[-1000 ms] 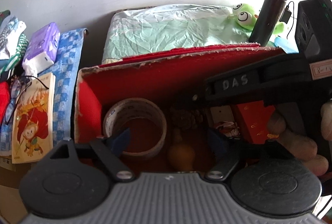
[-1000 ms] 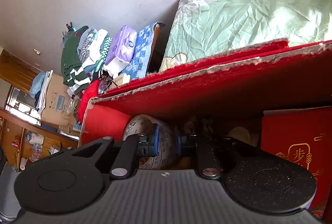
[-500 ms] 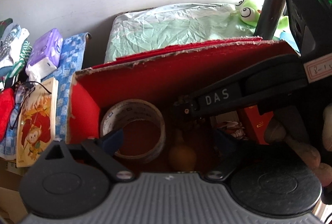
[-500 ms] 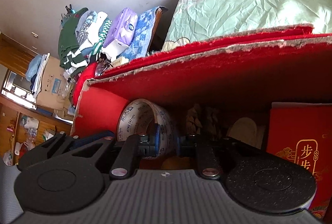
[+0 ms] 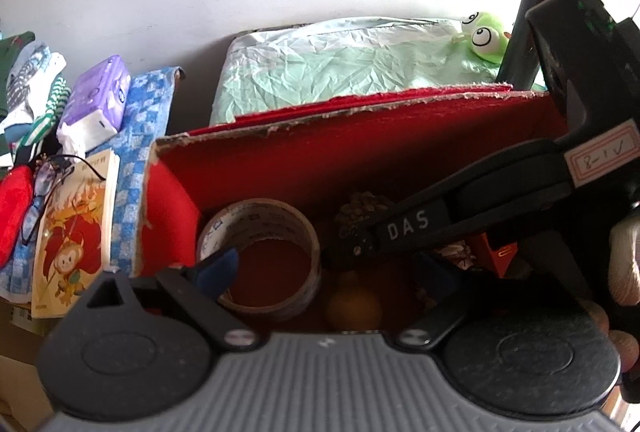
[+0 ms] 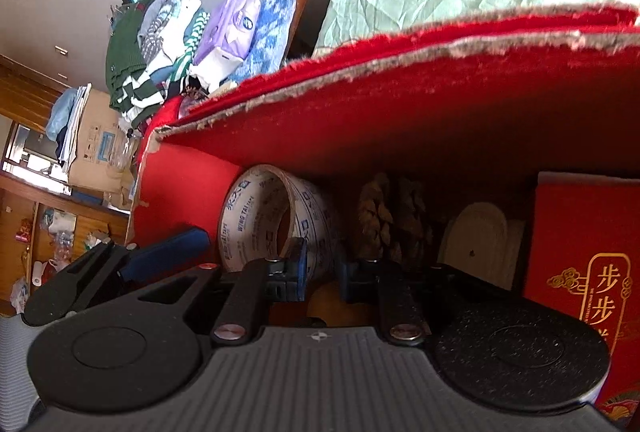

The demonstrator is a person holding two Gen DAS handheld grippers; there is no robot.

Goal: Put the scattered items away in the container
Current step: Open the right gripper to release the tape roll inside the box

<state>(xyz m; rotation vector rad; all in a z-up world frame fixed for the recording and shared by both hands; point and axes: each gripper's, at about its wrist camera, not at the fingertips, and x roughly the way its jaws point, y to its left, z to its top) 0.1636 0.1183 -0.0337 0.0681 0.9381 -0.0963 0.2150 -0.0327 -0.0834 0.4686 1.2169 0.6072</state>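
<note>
A red box (image 5: 360,152) with torn edges holds a roll of packing tape (image 5: 260,232), a pine cone (image 5: 360,208), a yellowish round object (image 5: 352,306) and a red packet (image 6: 588,264). My left gripper (image 5: 332,268) is open above the box, its blue pads spread beside the tape roll. My right gripper (image 6: 322,272) reaches into the box from the right; its jaws stand a narrow gap apart with nothing between them. In the right wrist view the tape roll (image 6: 272,220) stands on edge, next to the pine cone (image 6: 380,220) and a cream piece (image 6: 476,240).
Left of the box lie a picture book (image 5: 72,232), glasses (image 5: 44,184), a purple tissue pack (image 5: 96,100) and folded clothes (image 6: 136,48). Behind are a green pillow (image 5: 340,72), a frog plush (image 5: 484,40) and a black flask (image 5: 520,32).
My right gripper has lifted and pulled back a little inside the box, and its jaws have parted slightly. The left gripper stays open, drawn back a little.
</note>
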